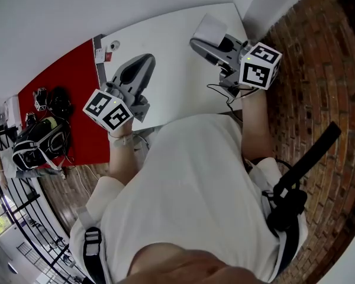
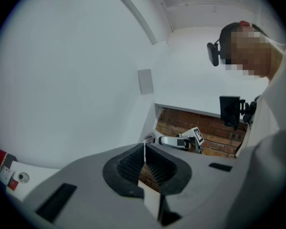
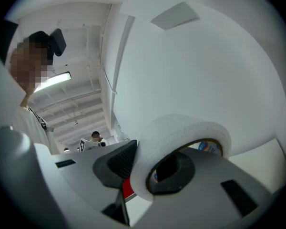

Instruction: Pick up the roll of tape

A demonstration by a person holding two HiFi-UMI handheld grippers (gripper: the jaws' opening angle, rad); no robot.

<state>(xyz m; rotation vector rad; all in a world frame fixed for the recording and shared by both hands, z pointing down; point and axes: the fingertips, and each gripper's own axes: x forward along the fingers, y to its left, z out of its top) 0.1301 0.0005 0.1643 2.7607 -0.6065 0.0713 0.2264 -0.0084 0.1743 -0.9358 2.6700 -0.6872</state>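
Tape roll, axis along fingers

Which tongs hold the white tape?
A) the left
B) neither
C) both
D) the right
D: the tape is clamped in the right tongs, one jaw through its hole, while the left tongs are shut on nothing.

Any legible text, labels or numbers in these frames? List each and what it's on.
None can be read.
White roll of tape: blue print inside its core, too blurred.
Small white sticker at the white table edge: red print, too small.
Black-and-white marker cubes: patterns only, no words.
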